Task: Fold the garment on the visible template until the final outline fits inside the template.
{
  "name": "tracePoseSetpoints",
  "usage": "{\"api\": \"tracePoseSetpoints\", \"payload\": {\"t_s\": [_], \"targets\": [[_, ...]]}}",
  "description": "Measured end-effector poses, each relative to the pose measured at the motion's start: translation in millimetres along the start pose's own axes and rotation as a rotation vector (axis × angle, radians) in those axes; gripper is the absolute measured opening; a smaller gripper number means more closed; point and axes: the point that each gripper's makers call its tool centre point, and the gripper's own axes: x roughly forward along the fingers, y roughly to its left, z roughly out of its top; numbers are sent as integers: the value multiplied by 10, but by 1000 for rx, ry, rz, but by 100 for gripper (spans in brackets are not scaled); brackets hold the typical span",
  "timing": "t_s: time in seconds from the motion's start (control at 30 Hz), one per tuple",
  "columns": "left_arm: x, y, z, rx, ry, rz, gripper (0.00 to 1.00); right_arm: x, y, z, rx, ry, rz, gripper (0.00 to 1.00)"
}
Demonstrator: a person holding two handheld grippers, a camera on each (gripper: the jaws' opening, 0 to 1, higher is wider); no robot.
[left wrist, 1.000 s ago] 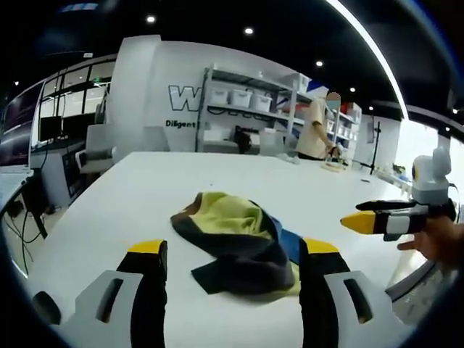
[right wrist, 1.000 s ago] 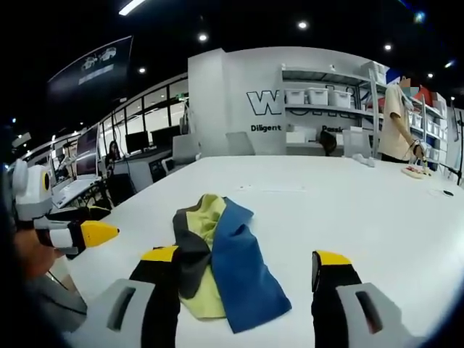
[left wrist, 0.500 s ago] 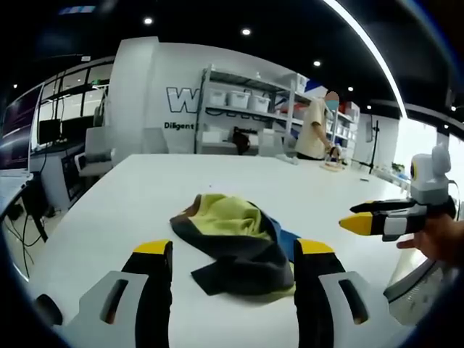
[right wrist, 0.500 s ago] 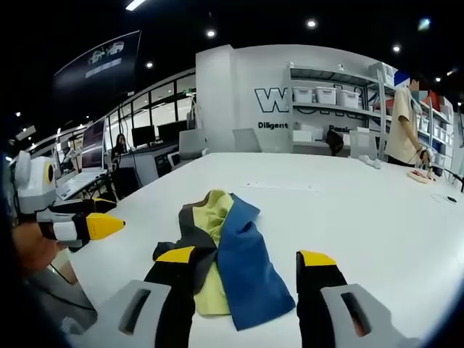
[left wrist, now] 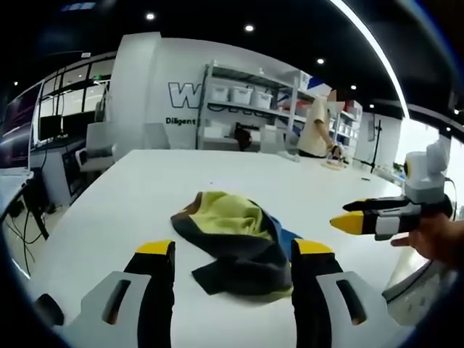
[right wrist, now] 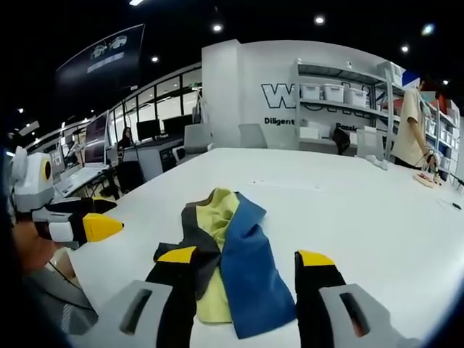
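The garment (left wrist: 235,243) lies crumpled in a loose heap on the white desk (left wrist: 130,196), showing yellow-green, dark grey and blue panels. In the left gripper view, the left claw (left wrist: 233,252) has its two yellow-tipped jaws spread apart, one on each side of the near edge of the heap, with nothing held between them. In the right gripper view, the right claw (right wrist: 246,257) is likewise spread wide; its left jaw overlaps the dark panel of the garment (right wrist: 228,261) and its right jaw stands just beside the blue panel. Contact with the fabric cannot be determined. Each claw also appears at the edge of the other view, held in a hand (left wrist: 435,239). A person (left wrist: 317,129) stands by shelving (left wrist: 250,109) behind the desk.
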Motion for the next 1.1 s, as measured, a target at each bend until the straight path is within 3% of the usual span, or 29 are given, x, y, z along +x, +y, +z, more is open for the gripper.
{"api": "tracePoseSetpoints", "payload": {"t_s": [0.2,0.63,1.1], "targets": [[97,41,-1,-16,14,11,58,105,-7,49,-16,6,8,52],[412,225,-39,-50,56,59,55,549,-32,331,-83,2,44,50],[828,435,-139,-100,121,113,51,1182,-142,658,-145,14,60,47]]}}
